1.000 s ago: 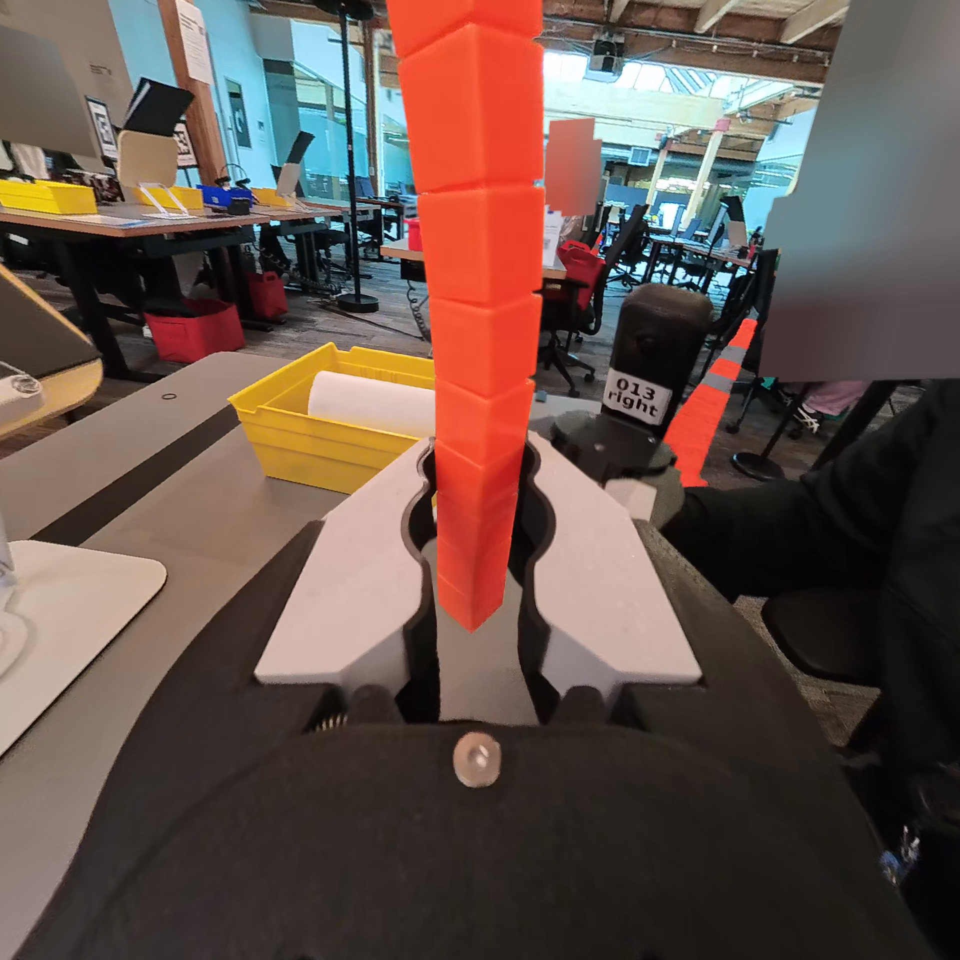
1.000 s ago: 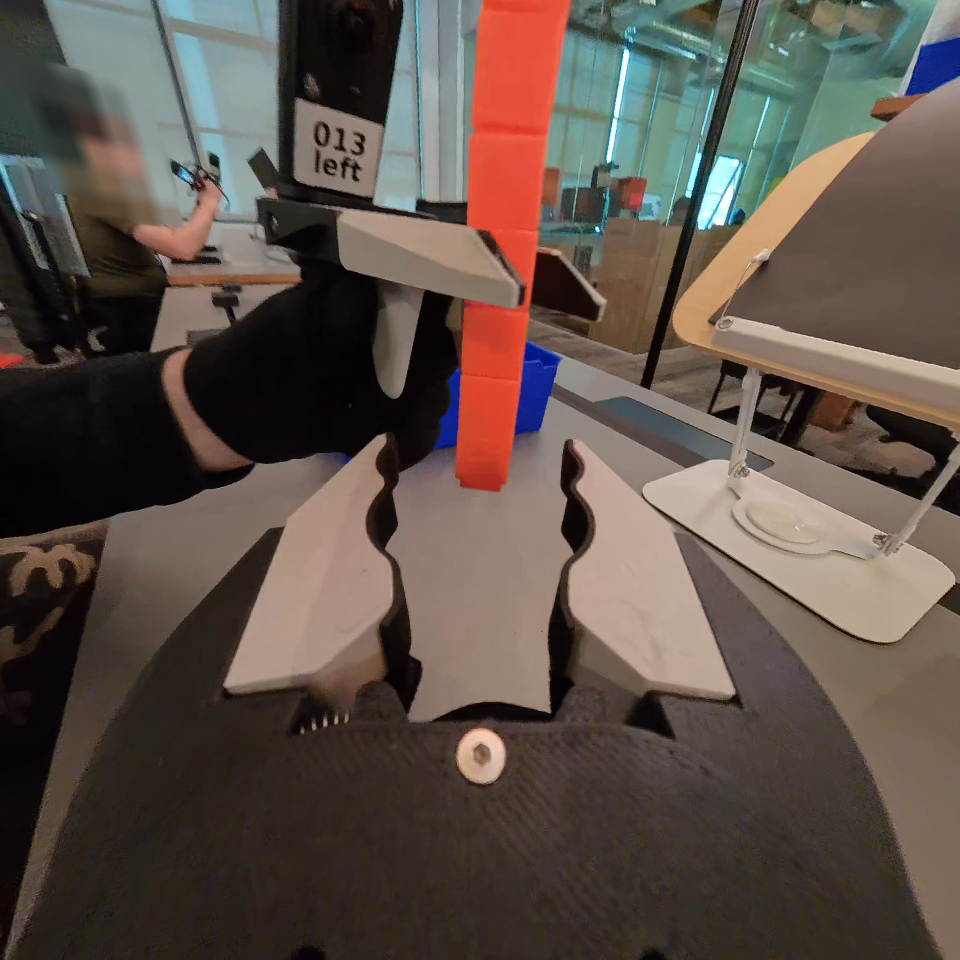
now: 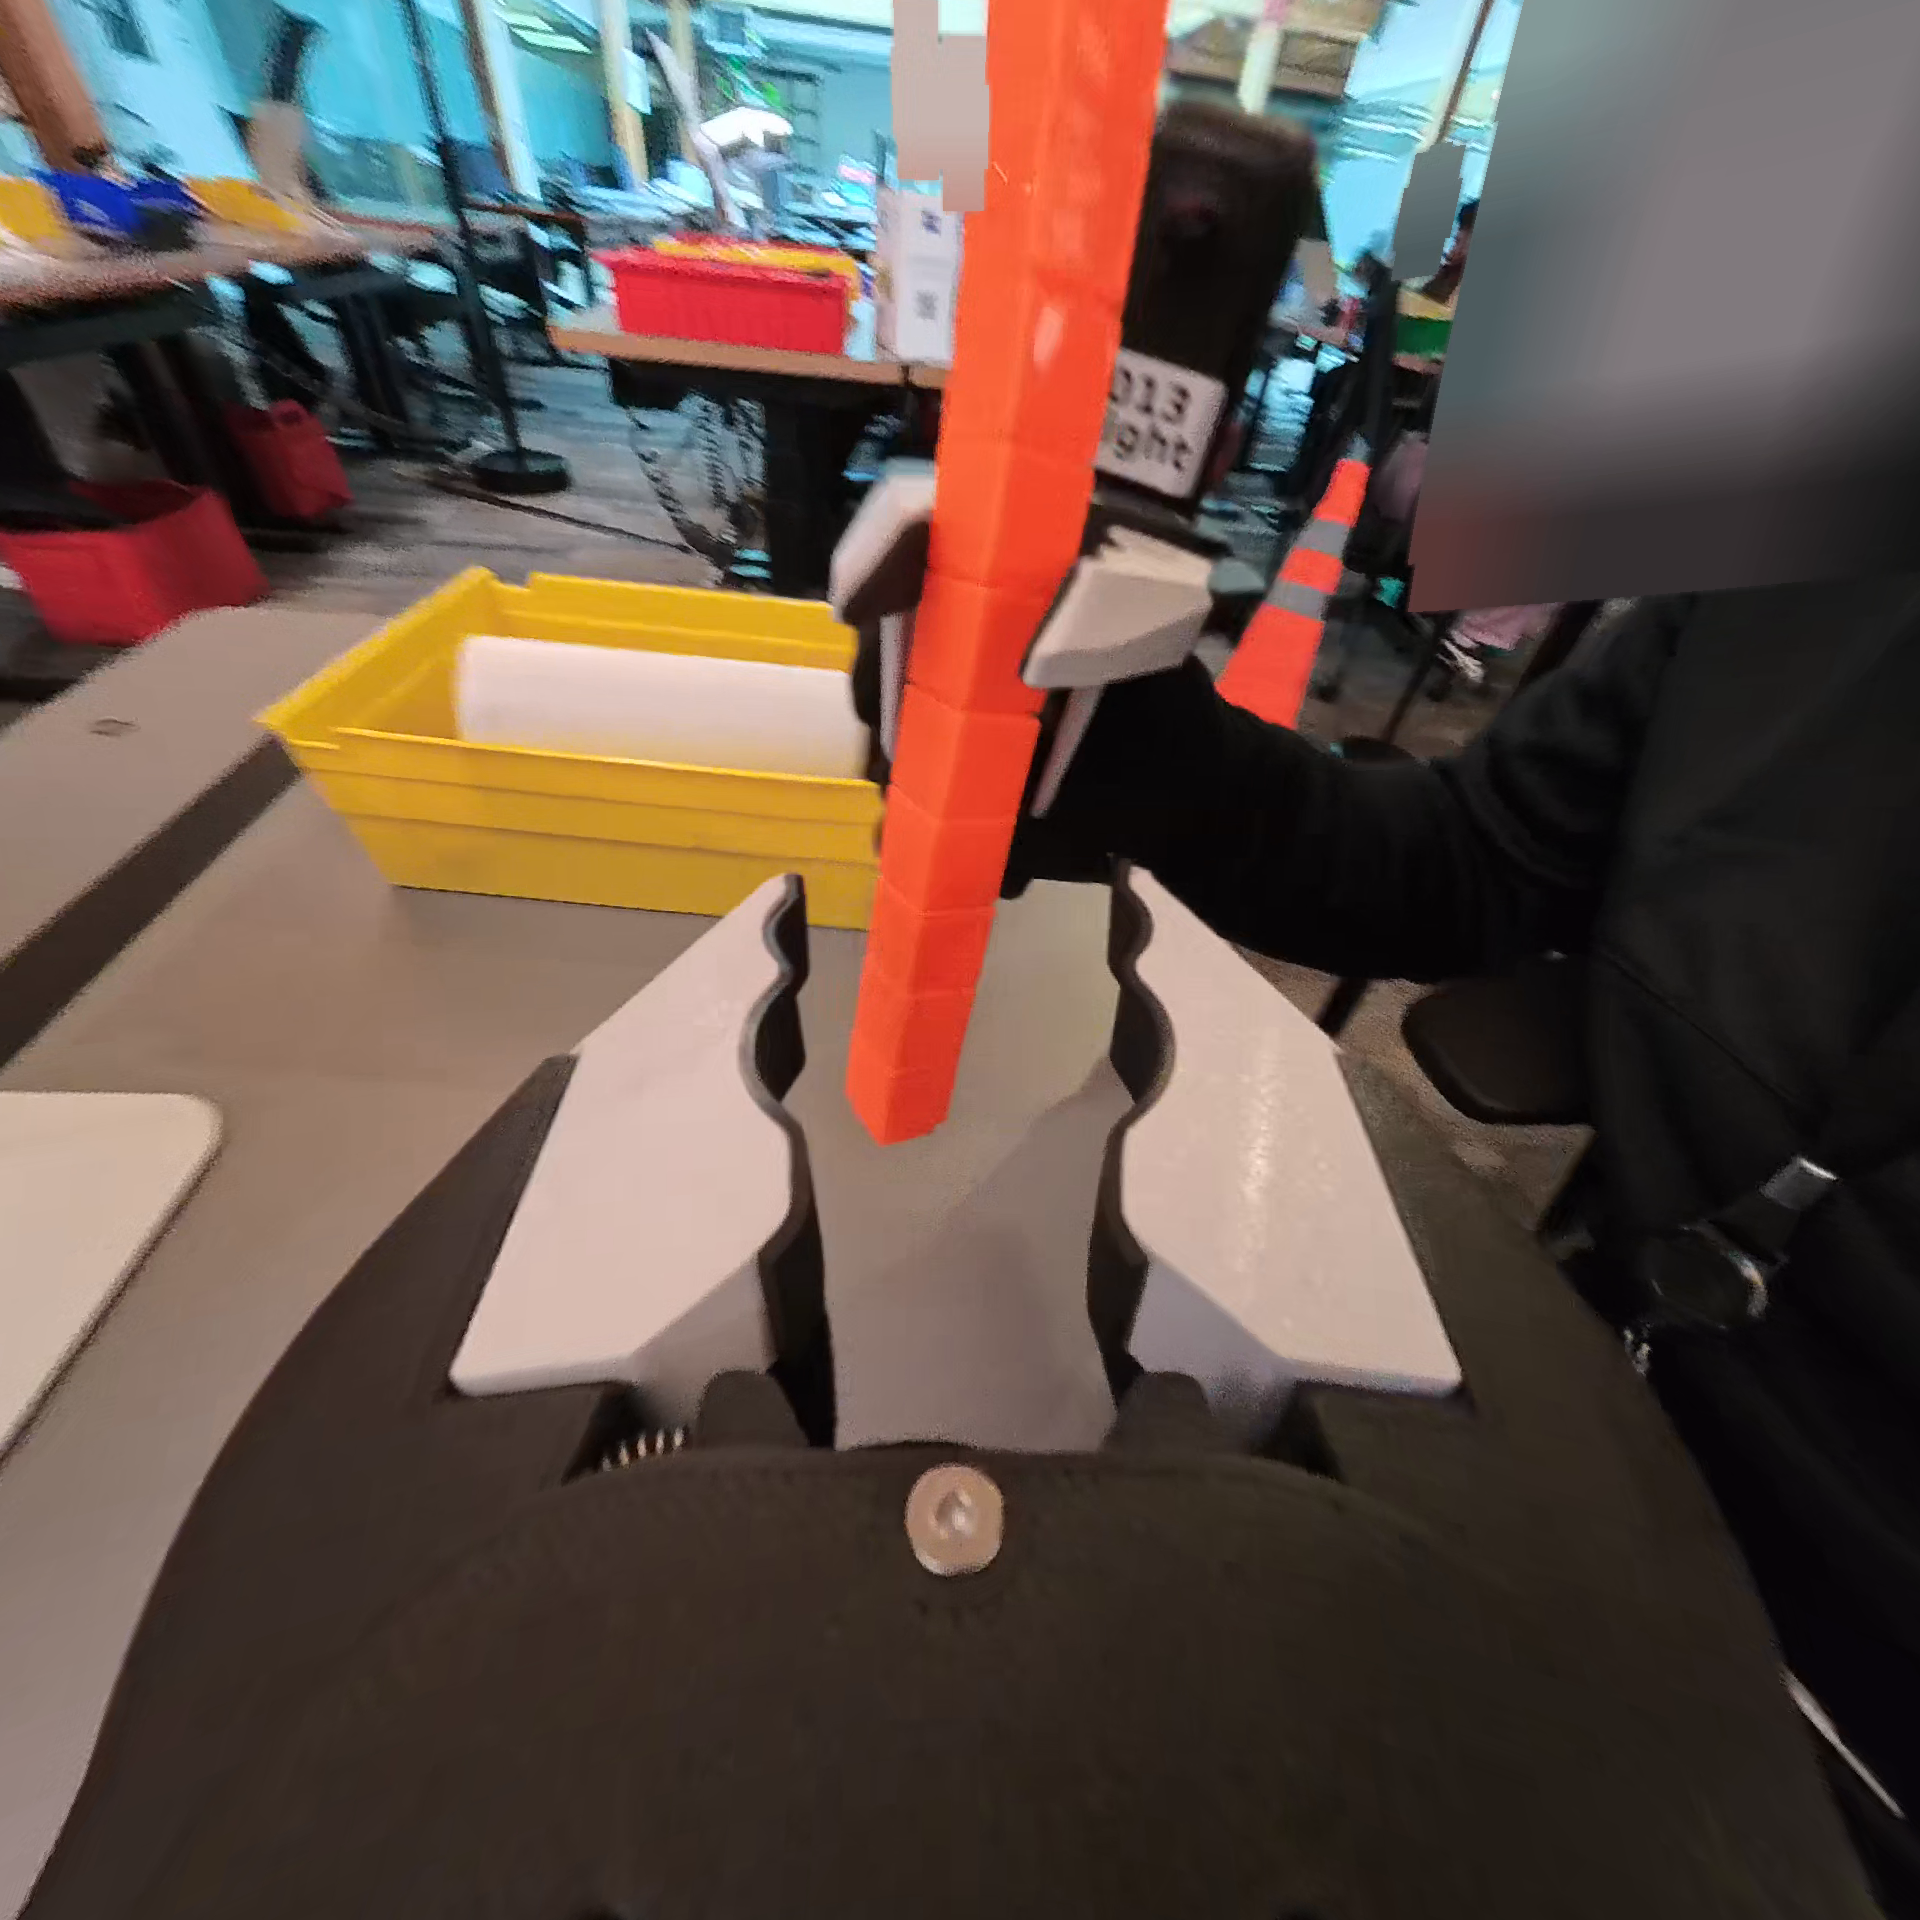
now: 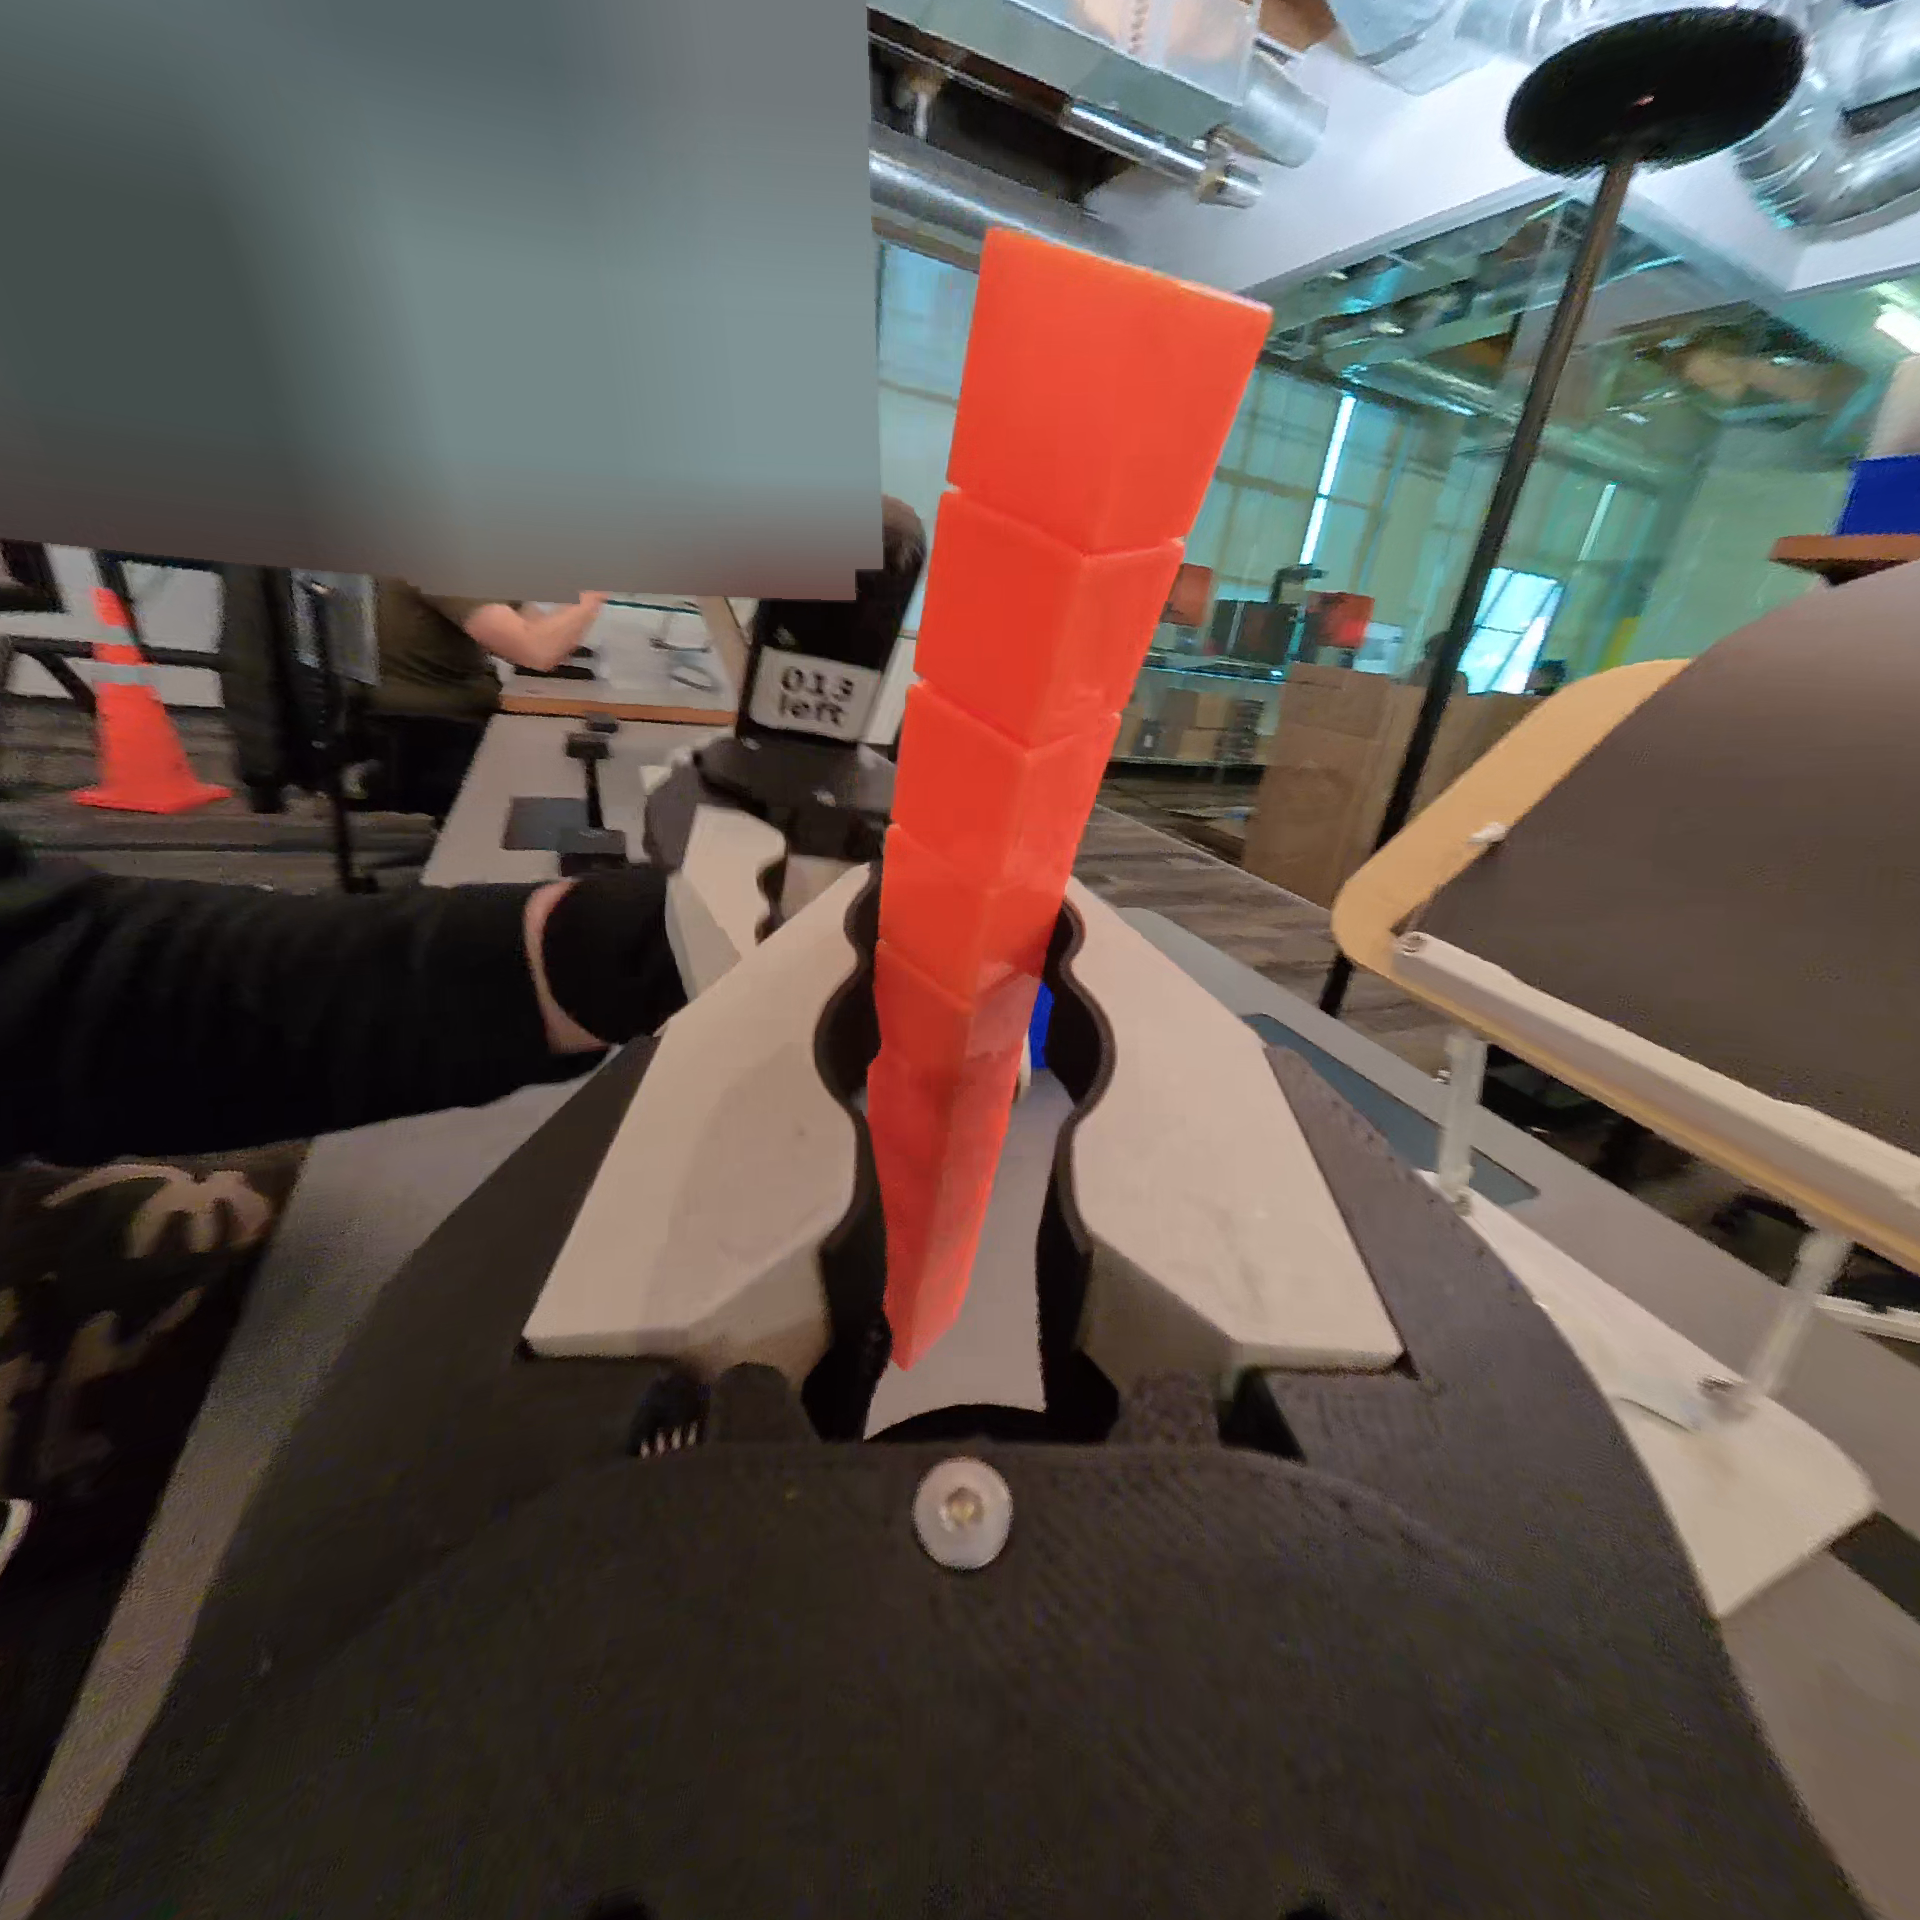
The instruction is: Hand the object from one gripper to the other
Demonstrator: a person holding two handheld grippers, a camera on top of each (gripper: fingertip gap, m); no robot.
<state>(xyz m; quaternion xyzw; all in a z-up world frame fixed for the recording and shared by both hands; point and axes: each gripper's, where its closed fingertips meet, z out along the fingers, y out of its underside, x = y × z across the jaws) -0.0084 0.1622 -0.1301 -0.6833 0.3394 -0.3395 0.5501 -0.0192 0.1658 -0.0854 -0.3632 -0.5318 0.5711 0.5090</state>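
A long orange stick of joined blocks (image 3: 966, 727) stands upright in the air. In the right wrist view my right gripper (image 4: 966, 904) is shut on the lower part of the stick (image 4: 1039, 675), whose top rises well above the fingers. In the left wrist view my left gripper (image 3: 956, 894) is open, and the stick's bottom end hangs between its fingers without touching them. The right gripper (image 3: 966, 613) shows there farther off, clamped on the stick's middle. The left gripper (image 4: 748, 862) shows in the right wrist view behind the stick, to its left.
A yellow bin (image 3: 582, 831) holding a white roll (image 3: 655, 707) stands on the grey table (image 3: 260, 987) ahead left. A white base plate (image 3: 83, 1195) lies at the left. A tilted board on a white stand (image 4: 1558, 987) is at the right. A traffic cone (image 4: 135, 727) stands beyond. There is about 4 cm between the tips of the two grippers.
The left gripper has opened and let go of the stick. The right gripper, open a second ago, has closed on it. The stick now sits in the right gripper.
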